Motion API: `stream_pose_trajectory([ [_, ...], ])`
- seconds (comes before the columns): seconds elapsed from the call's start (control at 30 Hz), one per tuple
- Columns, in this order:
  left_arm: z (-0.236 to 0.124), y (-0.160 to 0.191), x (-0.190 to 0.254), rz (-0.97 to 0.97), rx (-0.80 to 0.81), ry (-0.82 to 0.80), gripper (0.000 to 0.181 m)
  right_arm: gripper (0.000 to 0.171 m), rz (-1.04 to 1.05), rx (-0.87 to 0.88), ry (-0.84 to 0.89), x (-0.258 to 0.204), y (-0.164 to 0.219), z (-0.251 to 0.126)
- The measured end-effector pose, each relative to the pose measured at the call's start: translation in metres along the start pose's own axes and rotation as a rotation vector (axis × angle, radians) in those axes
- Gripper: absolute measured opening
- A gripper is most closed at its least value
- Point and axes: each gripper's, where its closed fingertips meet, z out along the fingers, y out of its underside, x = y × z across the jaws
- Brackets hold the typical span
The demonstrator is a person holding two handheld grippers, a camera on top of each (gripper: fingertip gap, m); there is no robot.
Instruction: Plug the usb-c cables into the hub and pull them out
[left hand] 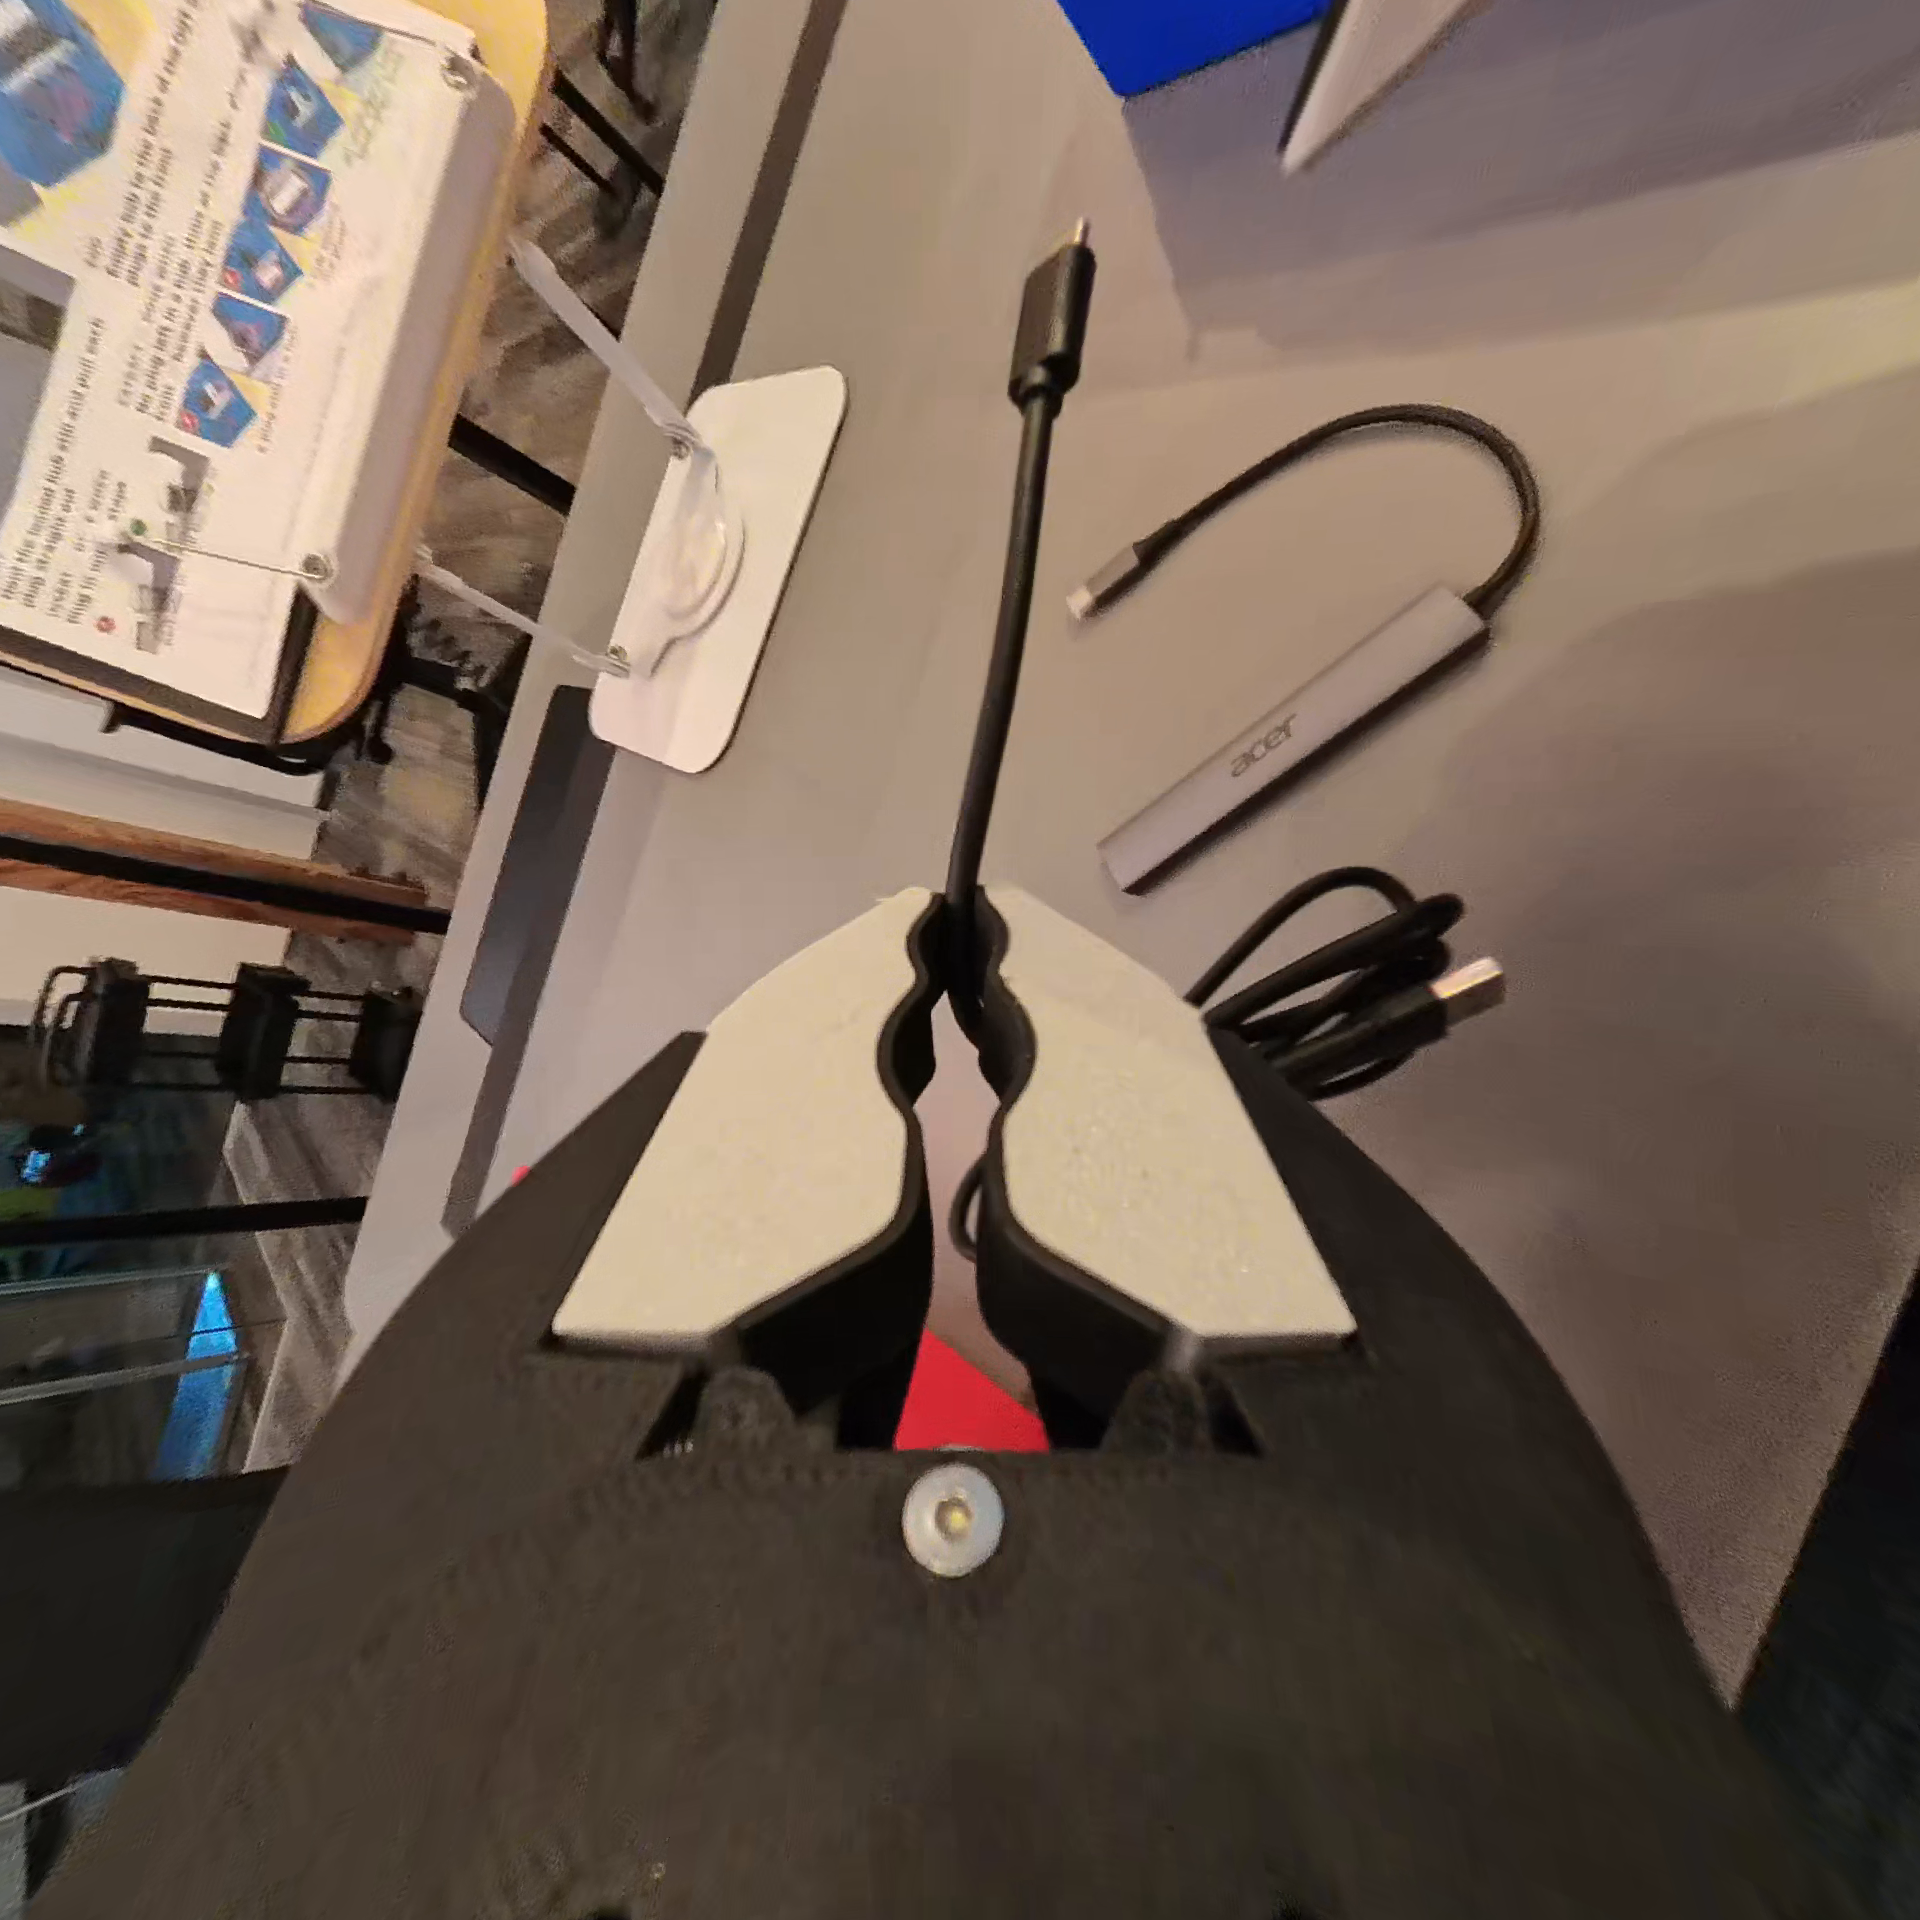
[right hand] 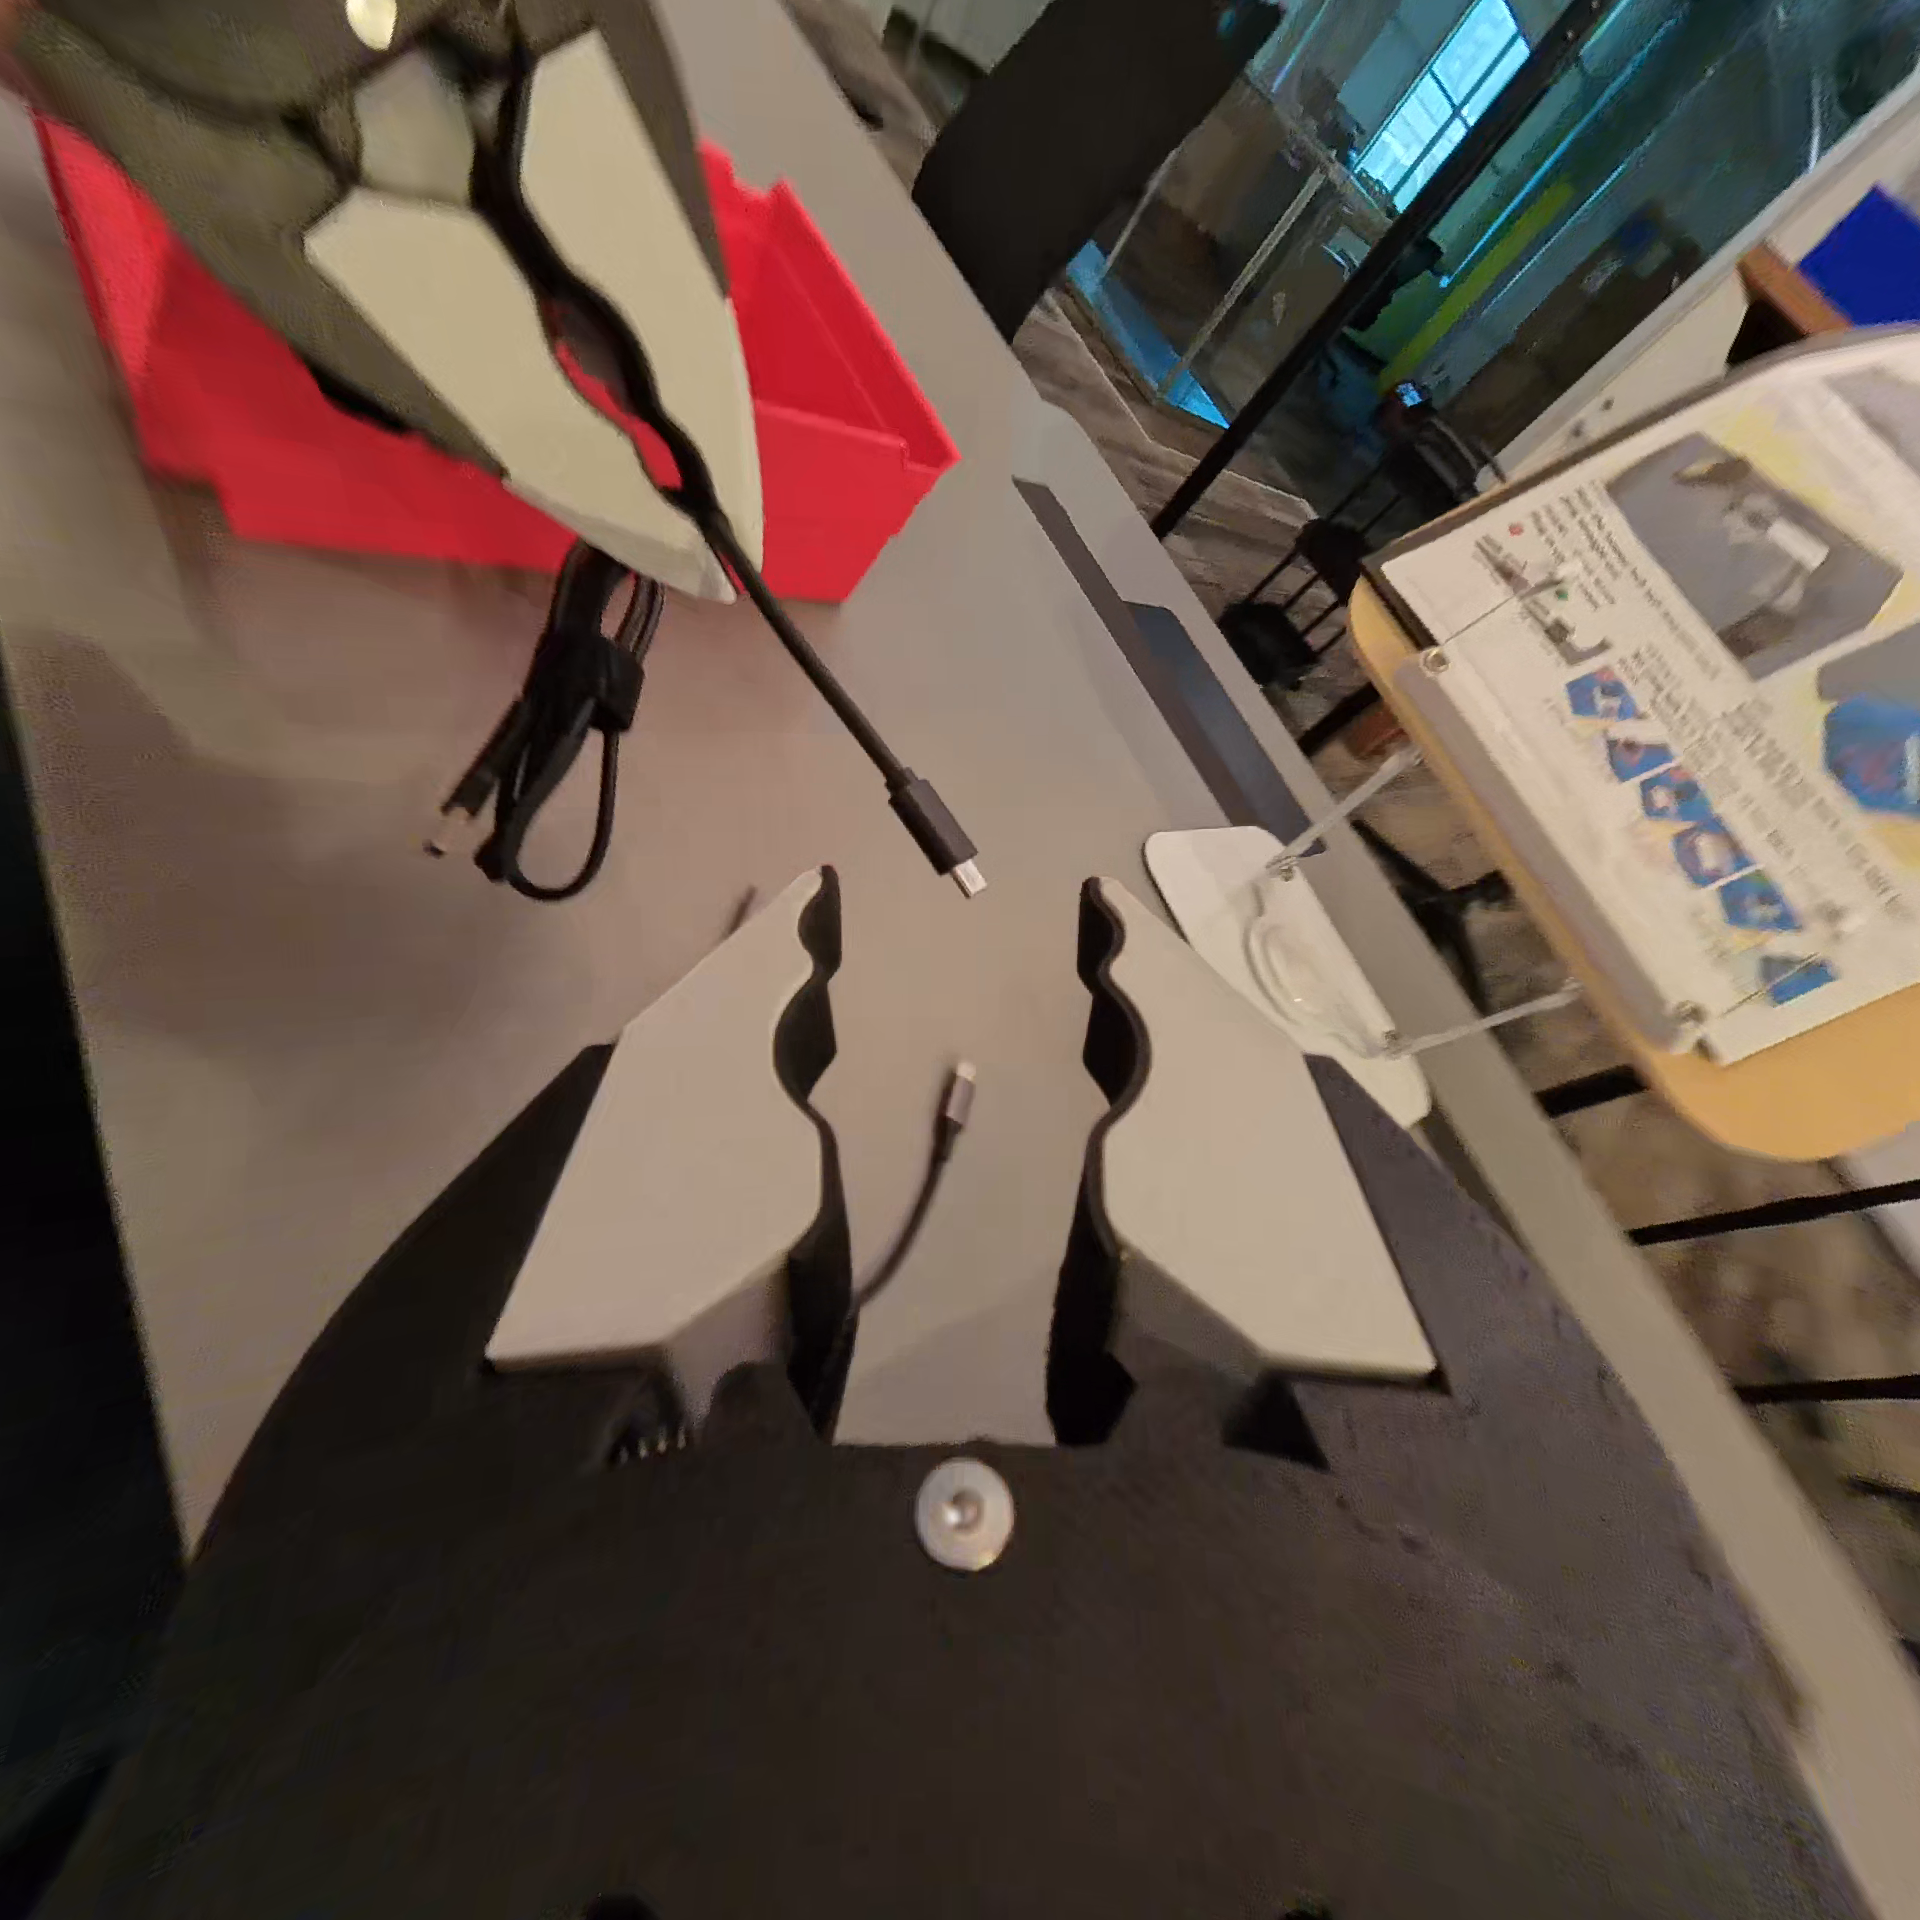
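My left fingers (left hand: 961, 935) pinch the black usb-c cable (left hand: 1013, 623); my right fingers (right hand: 956, 904) hang spread wide above the worktop (right hand: 312, 987).

Dim, warm indoor light, with soft broad shadows across the matte grey tabletop (left hand: 1351, 312) beyond the slim grey metal hub (left hand: 1299, 743). Heavily bent at the edges by the wide lens. Smeared with motion blur around the printed sheet on its clear stand (right hand: 1704, 717); brighter daylight only in the far glass panels (right hand: 1444, 114).
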Motion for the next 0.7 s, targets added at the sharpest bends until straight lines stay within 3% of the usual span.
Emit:
stream_pose_trajectory([
  [0.13,0.004,0.004,0.01,-0.005,-0.024,0.044,0.003,0.038,-0.234,-0.073,0.048,-0.012,0.008,0.015],
  [0.3,0.007,0.004,0.021,-0.018,-0.029,0.092,0.003,0.012,-0.383,-0.135,0.122,-0.014,0.02,0.031],
  [0.63,0.009,0.001,0.02,-0.096,0.0,0.109,0.003,0.005,-0.315,-0.126,0.113,-0.011,0.023,0.035],
  [0.7,0.009,0.001,0.019,-0.11,0.004,0.109,0.011,0.005,-0.297,-0.13,0.127,-0.008,0.024,0.036],
])
